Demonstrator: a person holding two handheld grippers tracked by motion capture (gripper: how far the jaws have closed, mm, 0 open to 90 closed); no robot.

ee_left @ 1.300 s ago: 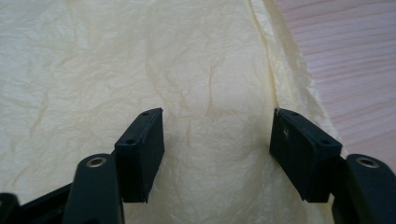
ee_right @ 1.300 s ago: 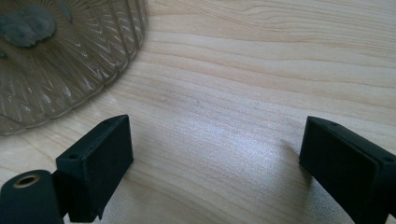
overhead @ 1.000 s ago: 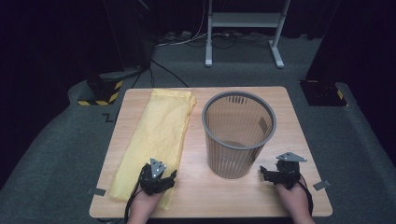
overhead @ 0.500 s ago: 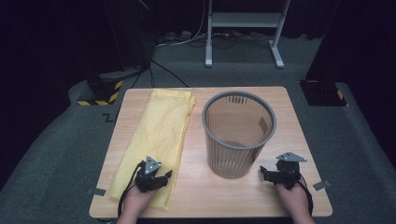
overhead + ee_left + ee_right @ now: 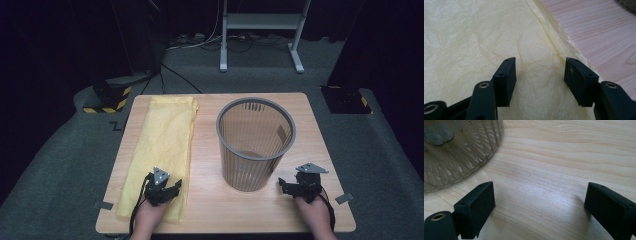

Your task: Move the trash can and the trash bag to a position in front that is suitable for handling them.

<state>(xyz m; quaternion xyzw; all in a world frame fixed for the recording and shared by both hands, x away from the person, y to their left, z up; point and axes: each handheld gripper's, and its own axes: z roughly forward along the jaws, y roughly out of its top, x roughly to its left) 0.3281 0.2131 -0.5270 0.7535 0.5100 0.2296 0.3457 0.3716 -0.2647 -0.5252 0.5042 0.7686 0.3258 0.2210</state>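
- A wooden desk [image 5: 210, 210] seen from above, with a folded yellow bag [image 5: 162, 145] lying lengthwise down its left side and a grey slatted wastebasket [image 5: 256, 145] standing upright right of centre, apart from the bag.
- The left gripper [image 5: 172, 189] sits low over the near end of the bag. In the left gripper view its jaws have just been closing and stand half apart, one over the crinkled yellow film [image 5: 486, 45] and one at its right edge where the wood begins. Film lies between the jaws, but the pads do not yet pinch it.
- The step in hand looks like taking hold of the bag's near edge, probably to lift and open it as a liner for the basket.
- The next move calls for the jaws to come together on the thin layers; the film is slippery and flat, so it could slide out.
- The right gripper [image 5: 286, 185] rests on bare wood near the wastebasket's foot, jaws wide apart, holding nothing.
- The wastebasket looks empty; through its slats the base and the desk show.
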